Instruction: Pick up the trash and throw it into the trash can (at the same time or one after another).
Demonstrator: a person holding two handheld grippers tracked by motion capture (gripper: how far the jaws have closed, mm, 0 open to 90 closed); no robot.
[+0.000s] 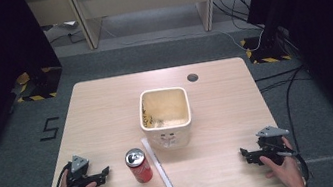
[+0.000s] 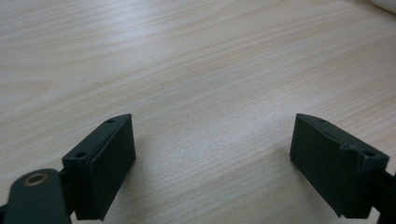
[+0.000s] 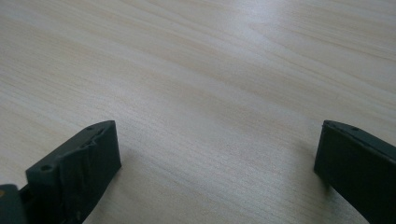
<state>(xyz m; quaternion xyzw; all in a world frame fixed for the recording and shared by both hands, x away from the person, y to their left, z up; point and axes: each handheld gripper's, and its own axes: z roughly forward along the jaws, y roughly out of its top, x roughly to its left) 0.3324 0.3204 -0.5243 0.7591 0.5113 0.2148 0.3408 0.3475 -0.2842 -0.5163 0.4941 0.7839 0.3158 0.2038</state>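
My left tongs (image 1: 107, 171) sit wide open and empty just left of the upright red can (image 1: 138, 165), nearer than my open, empty right tongs (image 1: 243, 154)

A black figure "5" (image 1: 50, 128) is marked on the grey floor (image 1: 23, 161) at the left of the high view, beside the tabletop (image 1: 107, 118). The red can's (image 1: 139, 165) print is too small to read.
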